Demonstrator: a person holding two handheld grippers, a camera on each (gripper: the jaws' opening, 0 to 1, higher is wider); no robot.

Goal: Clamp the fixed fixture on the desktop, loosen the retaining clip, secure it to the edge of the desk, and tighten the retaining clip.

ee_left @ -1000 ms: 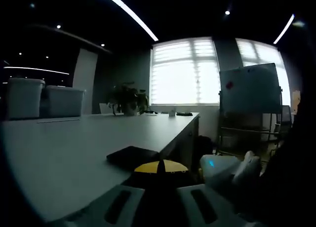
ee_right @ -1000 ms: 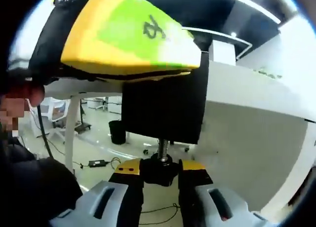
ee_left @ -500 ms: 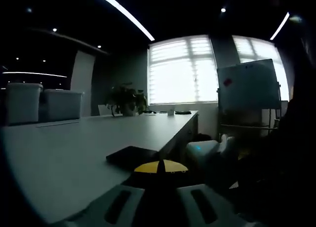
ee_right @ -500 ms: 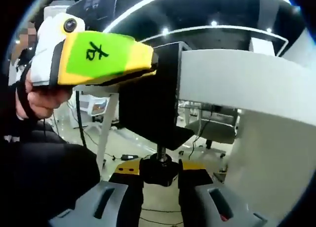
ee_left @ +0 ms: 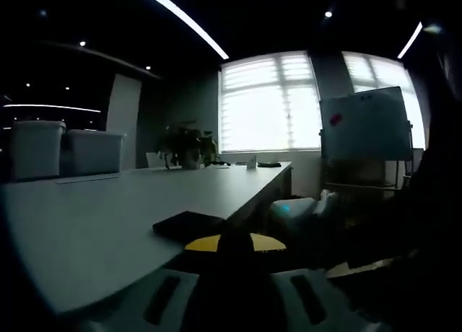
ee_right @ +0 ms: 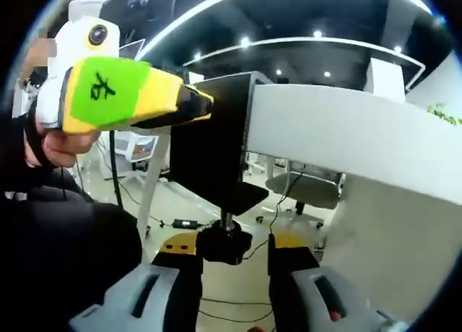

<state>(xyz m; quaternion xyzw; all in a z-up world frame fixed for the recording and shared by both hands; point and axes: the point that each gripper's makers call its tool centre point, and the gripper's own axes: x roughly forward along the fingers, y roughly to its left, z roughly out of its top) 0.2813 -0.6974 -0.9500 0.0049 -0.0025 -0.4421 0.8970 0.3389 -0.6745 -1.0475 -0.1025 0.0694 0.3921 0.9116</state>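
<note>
Right tool (ee_right: 225, 247) has spread off the knob (ee_right: 224, 242); left tool (ee_left: 231, 294) still grips the fixture (ee_right: 213, 148)

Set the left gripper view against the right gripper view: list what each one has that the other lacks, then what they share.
Left gripper view: the desk's top surface, two bins, a plant, windows, a whiteboard.

Right gripper view: the black knob on the clamp's screw between the right gripper's jaws, the floor below, a hand holding the left gripper.

Both: the black clamp on the white desk's edge.
</note>
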